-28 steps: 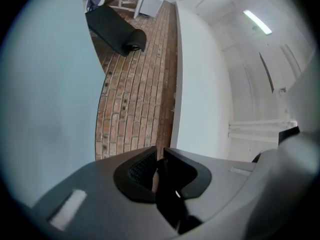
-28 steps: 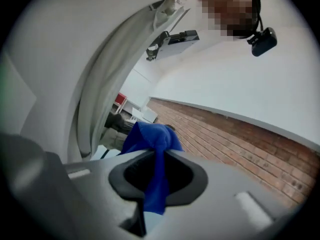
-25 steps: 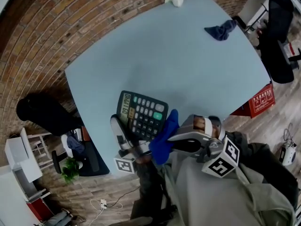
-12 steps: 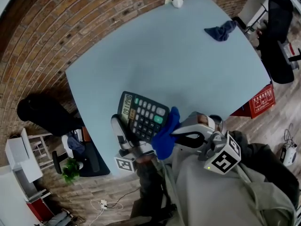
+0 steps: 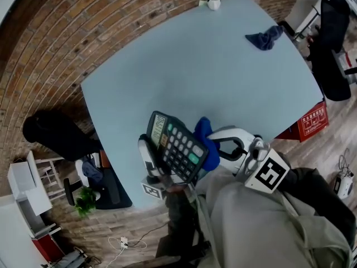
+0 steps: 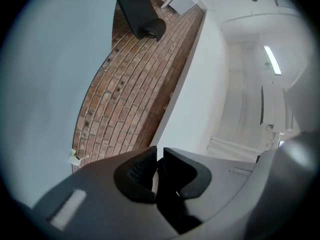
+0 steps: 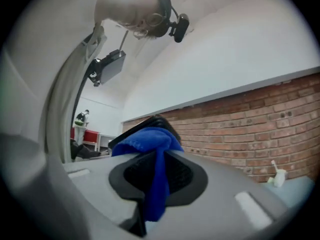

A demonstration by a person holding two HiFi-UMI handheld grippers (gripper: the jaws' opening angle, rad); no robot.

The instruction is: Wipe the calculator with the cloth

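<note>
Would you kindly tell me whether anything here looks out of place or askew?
The calculator is off the table, steeply tilted in the left gripper. A dark cloth lies crumpled near the table's far right edge.

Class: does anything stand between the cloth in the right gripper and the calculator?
Nothing visible does. The blue cloth, clamped in the right gripper, meets the calculator at its edge directly; the left gripper holds the calculator.

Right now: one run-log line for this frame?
left gripper: shut on calculator, held tilted | right gripper: shut on blue cloth, cloth against calculator
</note>
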